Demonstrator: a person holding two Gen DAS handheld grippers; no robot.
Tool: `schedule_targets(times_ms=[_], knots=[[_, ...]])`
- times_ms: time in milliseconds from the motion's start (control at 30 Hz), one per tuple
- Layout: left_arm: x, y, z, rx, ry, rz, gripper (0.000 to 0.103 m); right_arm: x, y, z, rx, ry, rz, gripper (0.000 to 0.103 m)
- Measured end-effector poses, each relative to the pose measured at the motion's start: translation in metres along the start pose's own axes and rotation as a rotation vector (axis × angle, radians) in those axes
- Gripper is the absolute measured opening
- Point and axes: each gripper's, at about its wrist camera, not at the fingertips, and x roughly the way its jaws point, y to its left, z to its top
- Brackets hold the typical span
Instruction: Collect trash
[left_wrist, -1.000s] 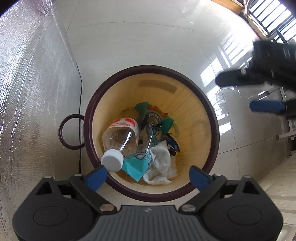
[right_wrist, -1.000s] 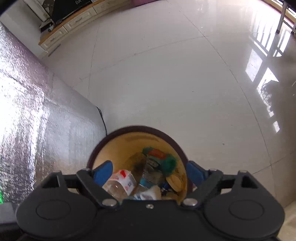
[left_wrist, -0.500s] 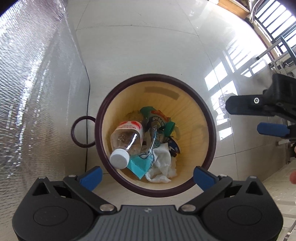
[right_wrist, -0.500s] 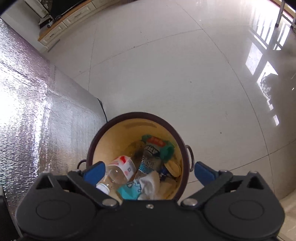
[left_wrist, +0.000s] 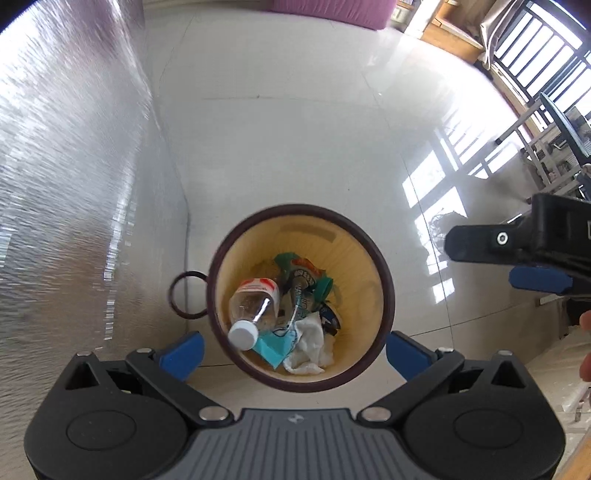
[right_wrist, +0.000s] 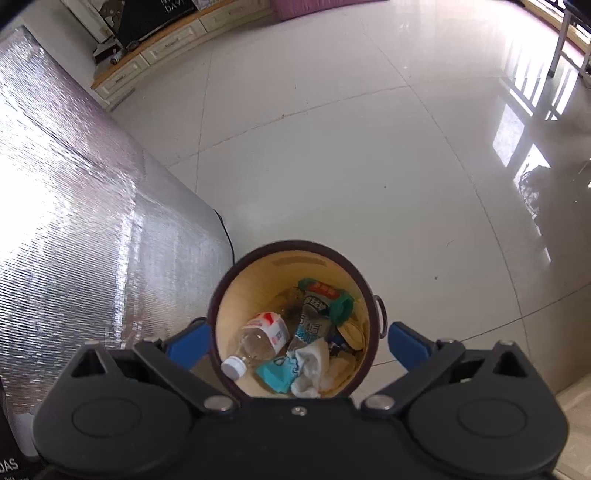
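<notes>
A round trash bin (left_wrist: 354, 236) with a dark rim and yellow inside stands on the tiled floor; it also shows in the right wrist view (right_wrist: 251, 273). Inside lie a clear plastic bottle (left_wrist: 255, 306) with a white cap, a blue face mask (left_wrist: 271, 347), a white crumpled tissue (left_wrist: 310, 339) and green snack wrappers (left_wrist: 303, 273). My left gripper (left_wrist: 293, 352) is open and empty, well above the bin. My right gripper (right_wrist: 295, 345) is open and empty, also above the bin; it shows at the right edge of the left wrist view (left_wrist: 524, 258).
A silver foil-covered surface (left_wrist: 66, 184) rises along the left side, next to the bin, with a black cable (right_wrist: 225, 232) at its foot. A low TV cabinet (right_wrist: 159, 48) stands far back. Window bars and furniture legs (left_wrist: 535, 129) are at the right.
Both grippers have risen away from the bin, which looks smaller now. The trash inside has not moved. Both grippers stay open.
</notes>
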Motion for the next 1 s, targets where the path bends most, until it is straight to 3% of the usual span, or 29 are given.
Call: schedule_targets(times_ms=[233,500,767,1000], knots=[[-0.077,-0.004,-0.009,0.029,-0.09,0.002,0.103,-0.073,0.025,-0.008,-0.052,-0.09,0.012,0.103],[-0.182,-0.019,-0.033,0.111,-0.248,0.026,0.103,-0.175,0.054,-0.043,-0.113,-0.218,0.016,0.103],[-0.281,-0.026,-0.078,0.162,-0.393,0.031,0.103,-0.267,0.063,-0.091,-0.118,-0.323,0.005,0.103],[-0.347,-0.02,-0.125,0.166,-0.484,0.029,0.103,-0.32,0.07,-0.143,-0.158,-0.379,0.005,0.103]])
